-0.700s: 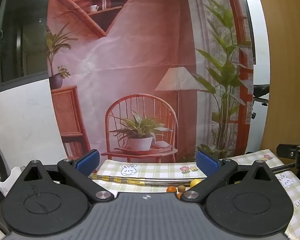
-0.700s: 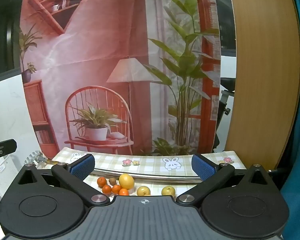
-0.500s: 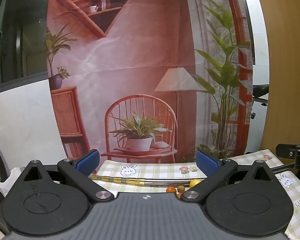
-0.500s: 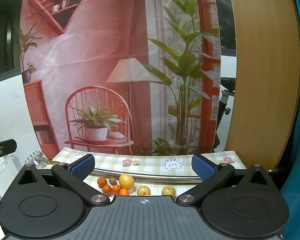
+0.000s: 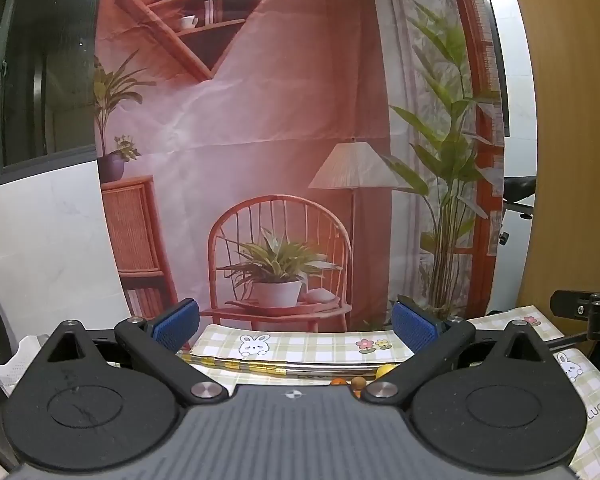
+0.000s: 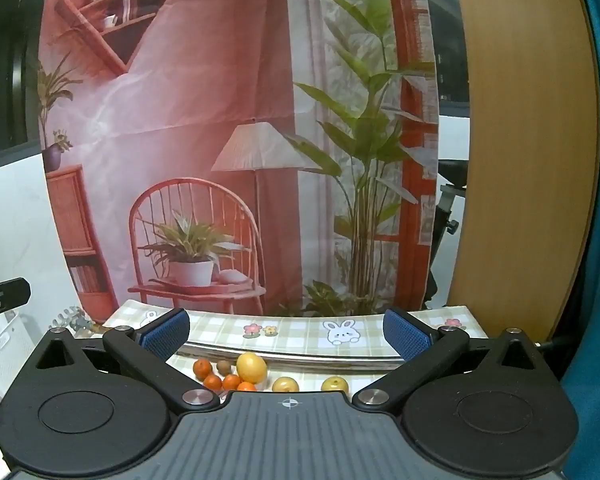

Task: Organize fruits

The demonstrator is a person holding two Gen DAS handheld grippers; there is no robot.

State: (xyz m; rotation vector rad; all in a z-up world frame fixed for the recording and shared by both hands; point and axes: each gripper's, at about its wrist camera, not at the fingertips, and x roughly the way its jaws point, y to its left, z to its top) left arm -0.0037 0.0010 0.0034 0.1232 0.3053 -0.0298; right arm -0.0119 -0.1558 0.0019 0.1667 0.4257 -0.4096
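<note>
In the right wrist view a yellow lemon (image 6: 251, 367), several small oranges (image 6: 202, 369), a brown kiwi (image 6: 223, 367) and two yellow-green fruits (image 6: 285, 384) lie on the checked tablecloth (image 6: 300, 330), just below and between my fingers. My right gripper (image 6: 286, 330) is open and empty above them. In the left wrist view only the tops of an orange (image 5: 339, 381), the kiwi (image 5: 358, 381) and the lemon (image 5: 386, 369) show over the gripper body. My left gripper (image 5: 296, 326) is open and empty, left of the fruit.
A printed backdrop (image 6: 228, 140) of a chair and plants hangs behind the table. A white perforated basket (image 6: 4, 344) stands at the left. A wooden panel (image 6: 520, 140) rises at the right. A raised fold of cloth (image 6: 292, 354) runs behind the fruit.
</note>
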